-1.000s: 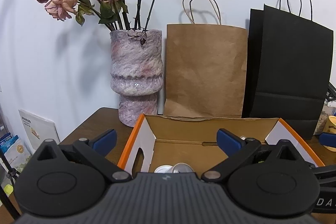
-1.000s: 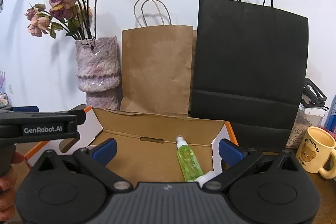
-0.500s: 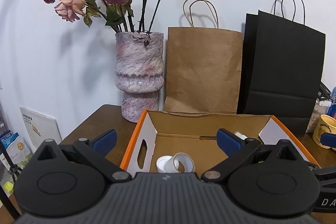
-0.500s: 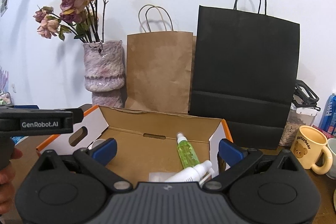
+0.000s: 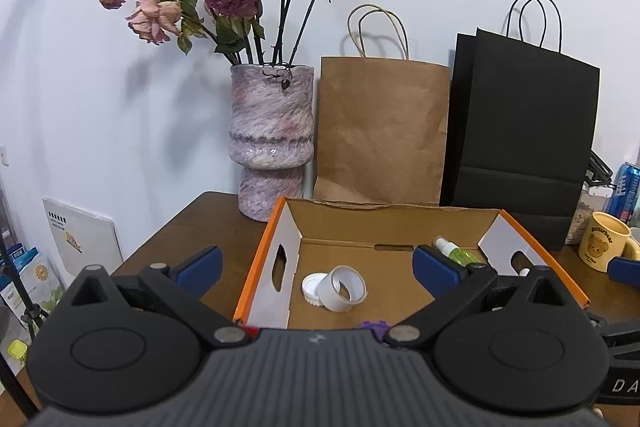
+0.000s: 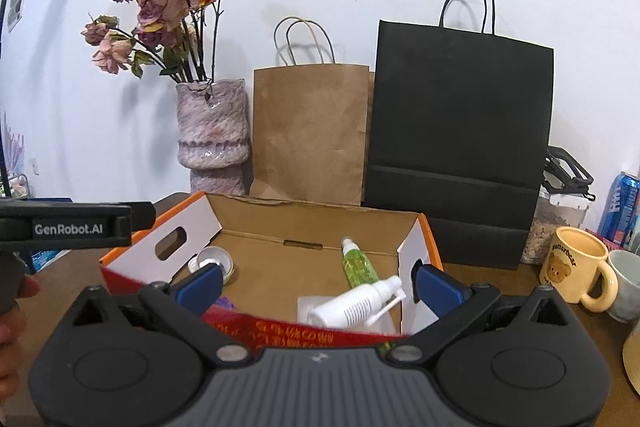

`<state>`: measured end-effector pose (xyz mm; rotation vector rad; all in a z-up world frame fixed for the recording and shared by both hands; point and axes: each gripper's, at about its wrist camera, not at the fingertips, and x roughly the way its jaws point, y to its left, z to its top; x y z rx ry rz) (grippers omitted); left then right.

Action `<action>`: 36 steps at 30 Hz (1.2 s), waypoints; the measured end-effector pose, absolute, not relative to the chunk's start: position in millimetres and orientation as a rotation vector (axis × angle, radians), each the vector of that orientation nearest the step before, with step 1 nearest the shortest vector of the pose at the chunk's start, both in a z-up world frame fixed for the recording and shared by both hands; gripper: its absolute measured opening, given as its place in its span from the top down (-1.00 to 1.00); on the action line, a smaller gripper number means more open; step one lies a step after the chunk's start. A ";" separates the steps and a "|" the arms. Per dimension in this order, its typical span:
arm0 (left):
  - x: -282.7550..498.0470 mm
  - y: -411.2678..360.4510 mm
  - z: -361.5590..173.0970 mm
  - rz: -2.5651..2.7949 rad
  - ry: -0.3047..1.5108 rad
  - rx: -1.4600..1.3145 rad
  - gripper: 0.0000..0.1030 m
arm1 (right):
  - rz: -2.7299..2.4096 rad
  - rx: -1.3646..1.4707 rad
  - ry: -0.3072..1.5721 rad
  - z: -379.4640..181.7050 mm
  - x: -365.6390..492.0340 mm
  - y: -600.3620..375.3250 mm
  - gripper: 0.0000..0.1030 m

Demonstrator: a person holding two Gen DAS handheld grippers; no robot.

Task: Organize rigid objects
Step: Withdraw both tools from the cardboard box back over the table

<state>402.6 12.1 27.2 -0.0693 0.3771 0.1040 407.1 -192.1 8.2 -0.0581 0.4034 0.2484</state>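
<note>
An open cardboard box point(image 5: 392, 223) point(image 6: 316, 223) with orange edges sits on the brown table. Inside lie a white tape roll point(image 5: 345, 288), a white lid point(image 5: 313, 287) point(image 6: 212, 261), a green spray bottle point(image 5: 454, 251) point(image 6: 358, 265), a white spray bottle point(image 6: 356, 305) and something purple point(image 5: 374, 327). My left gripper point(image 5: 318, 263) hangs open above the box's near left side, holding nothing. My right gripper point(image 6: 318, 281) is open over the near edge, with the white bottle below it. The left gripper's body point(image 6: 76, 223) shows at the left of the right wrist view.
A mottled vase of dried roses point(image 5: 272, 143) point(image 6: 214, 131), a brown paper bag point(image 5: 382, 131) point(image 6: 310, 135) and a black paper bag point(image 5: 524, 131) point(image 6: 460, 139) stand behind the box. A yellow bear mug point(image 5: 606, 247) point(image 6: 574, 269), a jar and a blue can point(image 6: 622, 207) crowd the right.
Both grippers have risen and pulled back from the box, so more of its floor and contents show. Their jaws stay open.
</note>
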 end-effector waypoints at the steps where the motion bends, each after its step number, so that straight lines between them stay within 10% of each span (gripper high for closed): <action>1: 399.5 12.3 27.4 0.103 0.377 -0.070 -1.00 | 0.248 -0.058 0.404 8.0 403.5 -192.4 -1.00; 36: 308.1 -4.8 -8.3 0.066 0.497 -0.002 -1.00 | 0.239 -0.077 0.521 -25.9 306.9 -211.2 -1.00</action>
